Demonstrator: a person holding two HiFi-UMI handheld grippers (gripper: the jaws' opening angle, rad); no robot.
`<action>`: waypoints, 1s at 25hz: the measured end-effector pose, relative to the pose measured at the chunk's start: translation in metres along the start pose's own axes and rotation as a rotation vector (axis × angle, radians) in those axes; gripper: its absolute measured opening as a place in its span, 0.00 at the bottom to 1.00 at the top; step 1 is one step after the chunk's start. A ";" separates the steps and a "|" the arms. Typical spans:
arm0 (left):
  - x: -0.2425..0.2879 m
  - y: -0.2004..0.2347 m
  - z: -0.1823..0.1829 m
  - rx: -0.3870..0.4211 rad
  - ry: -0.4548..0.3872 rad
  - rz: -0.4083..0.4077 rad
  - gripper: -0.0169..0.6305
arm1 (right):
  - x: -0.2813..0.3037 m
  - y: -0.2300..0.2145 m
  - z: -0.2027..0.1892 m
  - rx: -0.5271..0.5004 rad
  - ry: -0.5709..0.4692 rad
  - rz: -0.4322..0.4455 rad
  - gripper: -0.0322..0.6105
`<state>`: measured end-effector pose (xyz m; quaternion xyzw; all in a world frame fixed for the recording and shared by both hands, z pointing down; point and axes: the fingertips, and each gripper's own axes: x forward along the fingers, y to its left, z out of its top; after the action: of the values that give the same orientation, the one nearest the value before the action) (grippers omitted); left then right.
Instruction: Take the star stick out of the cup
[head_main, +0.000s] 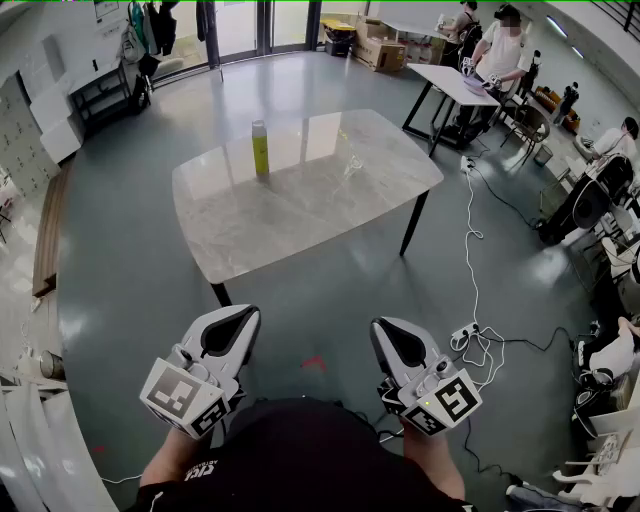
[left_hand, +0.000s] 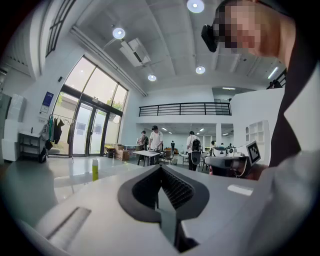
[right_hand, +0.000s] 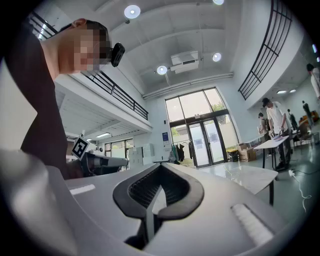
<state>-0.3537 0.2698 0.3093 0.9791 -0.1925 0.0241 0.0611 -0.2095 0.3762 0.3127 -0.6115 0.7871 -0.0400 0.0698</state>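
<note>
While the person is standing on the near side of the floor, well apart from the table (head_main: 300, 205), the task is sitting at its very start: nothing is being reached for yet. The left gripper (head_main: 236, 325) is hanging low and close to the body with its jaws pressed together on nothing, and its own view is showing the ribbed pads meeting. The right gripper (head_main: 395, 340) is hanging beside it, also pressed together and empty.

The cup (head_main: 260, 150), tall, narrow and yellow-green, is standing upright on the far left part of the table, alone there. A pale bit is showing at its top, but it is too small to say whether that is the star stick; I am judging that the stick is standing inside the cup.

The next move is calling for a walk up to the table, then for spreading one gripper's jaws and bringing them down over the cup's mouth to pinch the stick. The other gripper is likely being needed to steady the cup, since something so tall and thin is apt to tip when the stick is pulled.

No brand is showing on the cup. A blue sign (left_hand: 47, 98) by the far glass doors is carrying writing too small to read. The cubes are showing only black-and-white square markers.
</note>
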 end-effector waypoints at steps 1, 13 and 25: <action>0.000 -0.001 -0.001 0.000 0.001 0.000 0.03 | -0.001 0.000 0.000 -0.001 0.000 0.002 0.07; 0.031 -0.043 -0.008 -0.015 0.009 -0.006 0.03 | -0.042 -0.035 0.008 0.017 -0.013 -0.004 0.07; 0.058 -0.094 -0.023 0.025 0.045 0.053 0.03 | -0.093 -0.062 -0.015 0.086 0.059 0.074 0.07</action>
<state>-0.2649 0.3370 0.3261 0.9735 -0.2167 0.0504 0.0524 -0.1300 0.4502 0.3422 -0.5768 0.8086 -0.0893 0.0742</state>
